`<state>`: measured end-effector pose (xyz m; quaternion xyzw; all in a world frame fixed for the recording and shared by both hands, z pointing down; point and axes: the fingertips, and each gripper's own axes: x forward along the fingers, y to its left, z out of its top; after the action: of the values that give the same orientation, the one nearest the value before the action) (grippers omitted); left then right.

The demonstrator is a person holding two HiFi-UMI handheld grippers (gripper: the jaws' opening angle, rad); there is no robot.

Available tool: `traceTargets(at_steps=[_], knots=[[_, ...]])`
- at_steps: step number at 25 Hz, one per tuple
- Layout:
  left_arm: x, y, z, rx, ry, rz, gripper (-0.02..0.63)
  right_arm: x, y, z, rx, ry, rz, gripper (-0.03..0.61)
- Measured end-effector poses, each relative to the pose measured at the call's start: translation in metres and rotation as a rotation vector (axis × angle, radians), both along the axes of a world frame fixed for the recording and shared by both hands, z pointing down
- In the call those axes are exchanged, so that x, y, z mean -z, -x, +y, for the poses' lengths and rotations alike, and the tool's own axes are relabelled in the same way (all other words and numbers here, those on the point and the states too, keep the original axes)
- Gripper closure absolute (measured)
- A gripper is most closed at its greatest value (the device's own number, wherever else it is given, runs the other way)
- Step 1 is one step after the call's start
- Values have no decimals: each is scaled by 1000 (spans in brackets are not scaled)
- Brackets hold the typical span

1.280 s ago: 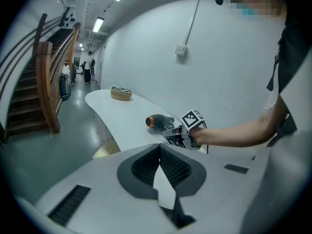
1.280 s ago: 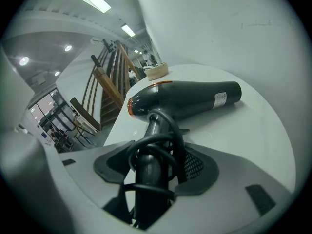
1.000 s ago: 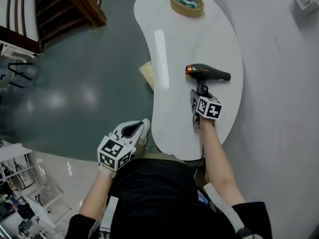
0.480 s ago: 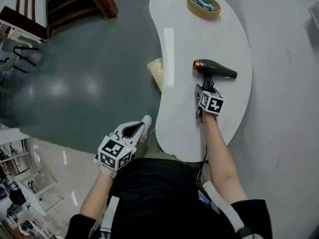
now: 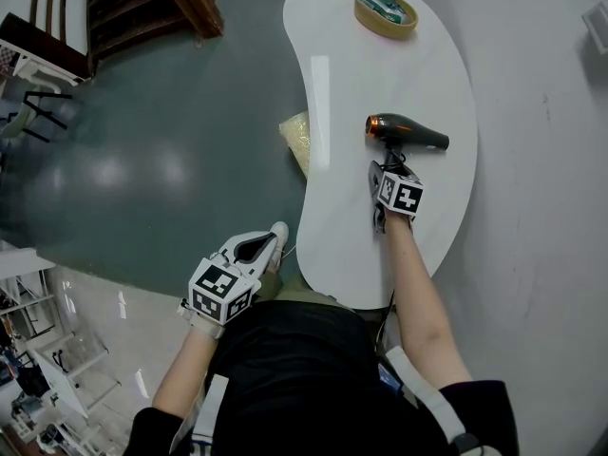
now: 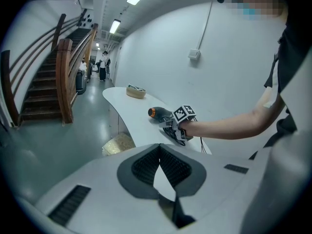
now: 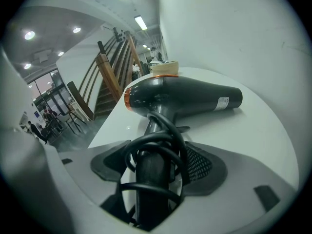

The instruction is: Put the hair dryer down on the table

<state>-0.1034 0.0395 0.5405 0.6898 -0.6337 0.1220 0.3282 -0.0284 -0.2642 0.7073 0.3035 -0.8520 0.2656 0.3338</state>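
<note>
hair dryer handle lies inside right claw, jaws just opened.

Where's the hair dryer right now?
In the head view the hair dryer lies on the white table, toward its right edge. Its handle sits between the jaws of the right gripper, which have just been opening.

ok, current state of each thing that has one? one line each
hair dryer: lying on its side on the table, handle and coiled cord between the right gripper's jaws.
right gripper: open; jaws have just been opening around the handle.
left gripper: shut, empty, off the table.
tan roll: lying flat at the table's far end.
</note>
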Motion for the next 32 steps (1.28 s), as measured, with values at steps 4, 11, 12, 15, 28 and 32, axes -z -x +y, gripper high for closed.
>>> traceTargets(at_steps=[4, 11, 12, 15, 28, 32], knots=[[2, 0, 0, -26, -1, 1, 604, 6, -4, 5, -13, -5, -19, 253], [3, 3, -8, -71, -16, 15, 604, 20, -15, 15, -41, -7, -62, 253], [4, 3, -10, -80, -19, 18, 604, 23, -17, 16, -49, -9, -72, 253], [6, 6, -15, -105, -31, 33, 604, 35, -25, 23, -71, -11, -98, 253], [23, -7, -59, -300, -115, 86, 604, 87, -75, 68, -191, -33, -190, 360], [34, -12, -69, -371, -154, 113, 604, 118, -87, 87, -236, -66, -210, 414]])
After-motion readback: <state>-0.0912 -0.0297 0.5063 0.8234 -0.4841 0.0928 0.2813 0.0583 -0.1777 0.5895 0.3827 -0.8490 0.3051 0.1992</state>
